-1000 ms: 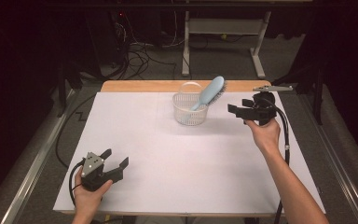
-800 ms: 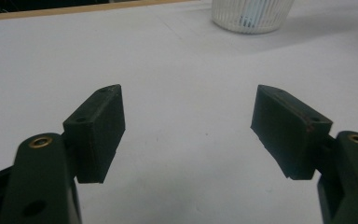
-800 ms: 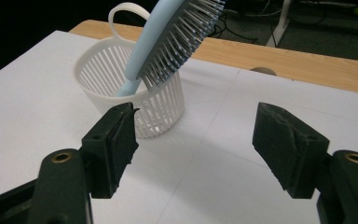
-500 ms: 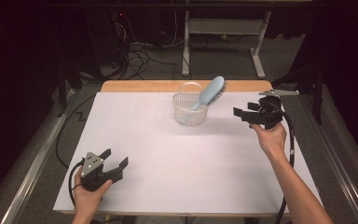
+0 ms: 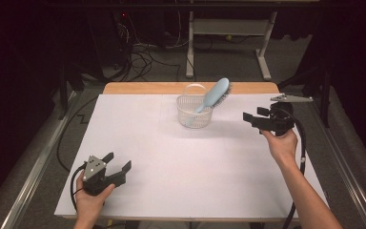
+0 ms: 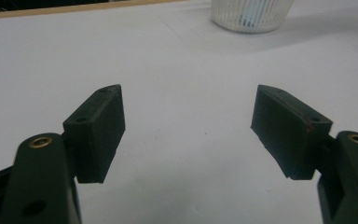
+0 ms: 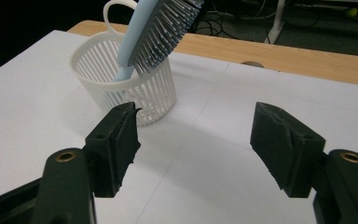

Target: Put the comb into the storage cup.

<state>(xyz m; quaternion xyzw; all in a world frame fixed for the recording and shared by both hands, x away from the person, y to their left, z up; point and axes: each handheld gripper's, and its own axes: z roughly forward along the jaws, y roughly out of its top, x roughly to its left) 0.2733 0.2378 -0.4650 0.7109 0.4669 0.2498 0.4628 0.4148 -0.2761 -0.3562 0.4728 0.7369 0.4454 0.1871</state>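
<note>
Right gripper view: right gripper (image 7: 193, 144) spread wide, empty, near white basket (image 7: 135, 95); blue hairbrush (image 7: 156, 32) already standing handle-down inside, tilted; left gripper (image 5: 112, 168) likewise wide, empty, well apart; probably little left.

hairbrush (image 5: 214, 94) — light blue | leaning, handle down | in white basket (image 5: 194, 116)

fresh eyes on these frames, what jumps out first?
The light blue hairbrush stands out: handle down in a white slatted basket near the far middle of the white table, its bristled head leaning out over the rim. Next, the two black tongs, both open and holding nothing: the right tongs just right of the basket, the left tongs at the near left corner.
</note>
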